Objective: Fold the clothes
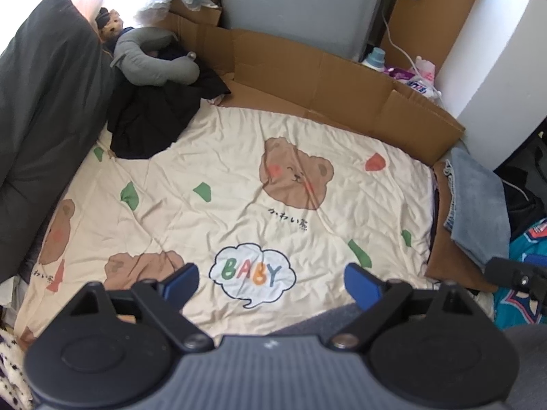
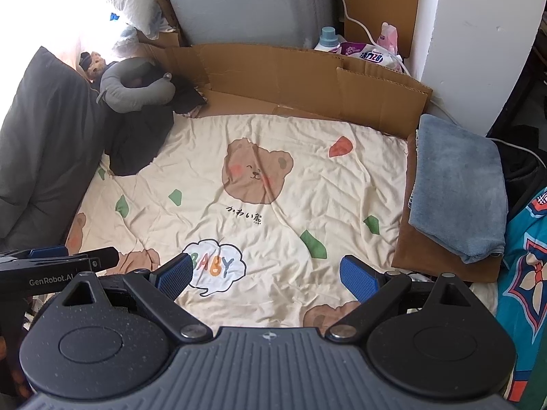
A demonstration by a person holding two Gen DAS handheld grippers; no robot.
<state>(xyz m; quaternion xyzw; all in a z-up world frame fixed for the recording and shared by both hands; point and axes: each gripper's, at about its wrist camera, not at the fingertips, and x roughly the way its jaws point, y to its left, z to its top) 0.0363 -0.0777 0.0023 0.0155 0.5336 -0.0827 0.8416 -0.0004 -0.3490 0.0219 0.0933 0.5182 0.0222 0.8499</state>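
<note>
Two grippers hover over a bed spread with a cream bear-print sheet [image 1: 212,177]; the left gripper [image 1: 271,282] has its jaws spread wide with nothing between them, and the right gripper [image 2: 265,275] likewise stands open and empty; both hang above the sheet's near edge, close to the "BABY" speech bubble [image 1: 253,273] printed at 6 o'clock. In the right wrist view the left gripper shows at 9 o'clock as a black body marked GenRobot.AI; in the left wrist view a dark part of the right one sits at 4 o'clock.

Clothes lie at the edges of the bed, well apart from both grippers; a crumpled black garment [image 1: 154,116] sits at 10 o'clock on the sheet's far left corner, touching a grey neck pillow [image 1: 150,61] beyond it; a folded blue-grey garment [image 2: 458,184] rests at 3 o'clock on a brown folded piece [image 2: 407,239] beside the sheet's right edge. A dark grey duvet [image 1: 41,109] runs along the left side at 9 o'clock; flattened cardboard [image 1: 307,78] stands along the far edge at 12 o'clock; a teal patterned cloth [image 2: 526,273] lies at 4 o'clock.
</note>
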